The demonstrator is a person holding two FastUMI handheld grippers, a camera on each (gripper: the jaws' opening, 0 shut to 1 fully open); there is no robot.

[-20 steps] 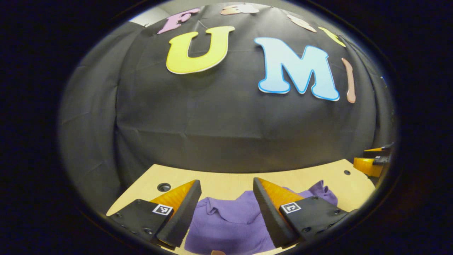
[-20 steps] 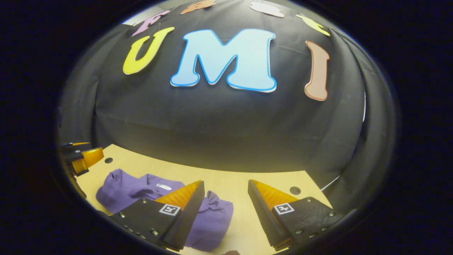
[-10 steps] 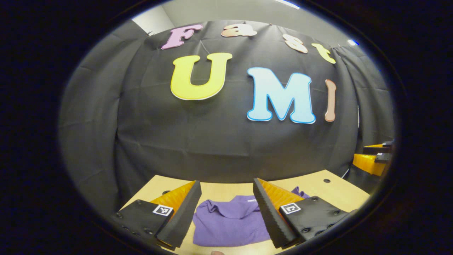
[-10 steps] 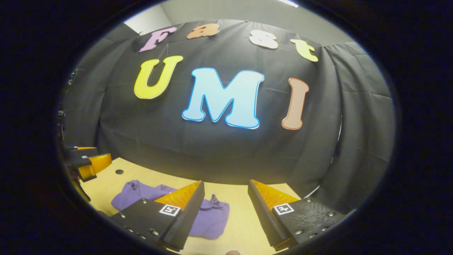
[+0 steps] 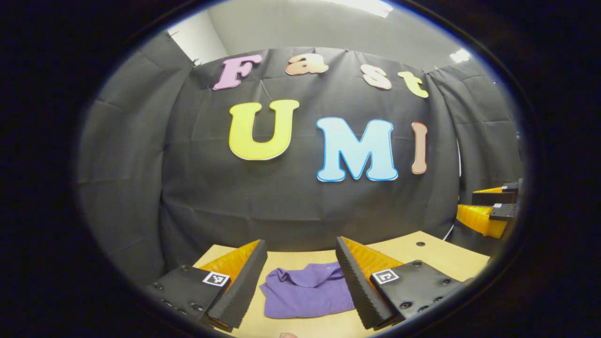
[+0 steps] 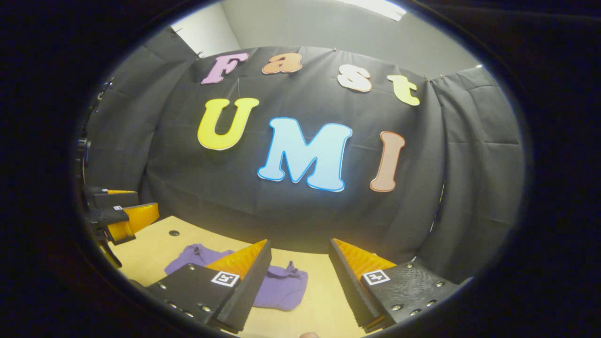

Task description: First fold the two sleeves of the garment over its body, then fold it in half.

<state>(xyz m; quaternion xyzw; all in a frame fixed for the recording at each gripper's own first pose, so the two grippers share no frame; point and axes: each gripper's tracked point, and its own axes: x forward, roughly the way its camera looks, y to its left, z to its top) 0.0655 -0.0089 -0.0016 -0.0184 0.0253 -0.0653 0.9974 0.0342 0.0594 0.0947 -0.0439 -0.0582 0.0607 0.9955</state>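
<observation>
Jaws spread wide on both, nothing pinched: left gripper [image 5: 300,286] and right gripper [image 6: 298,284] both empty, held above the tabletop and well apart from the cloth. Light wooden table [image 5: 436,256] along the bottom of both views, small round holes [image 6: 174,233] near its far edge. Purple garment [image 5: 307,293] lying on the table as a compact, bunched rectangle; seen between the fingers in the left gripper view, partly hidden behind the left-hand finger in the right gripper view [image 6: 281,287]. No loose sleeve visible sticking out, so folding judged finished or nearly so; cannot tell from here whether the halves line up squarely. Far-side edge looks lumpy, with a small bump of fabric at one corner [image 6: 292,271]. Other gripper's orange fingers visible off to the side in each view [image 5: 486,216], [image 6: 124,218], also clear of the cloth. Risks from here: soft stack could spring open or slump if that lumpy edge is not pressed flat; any further poke with a wide-open finger could snag the top layer and drag the fold apart; lowering a gripper blind could shove the bundle across the table.
</observation>
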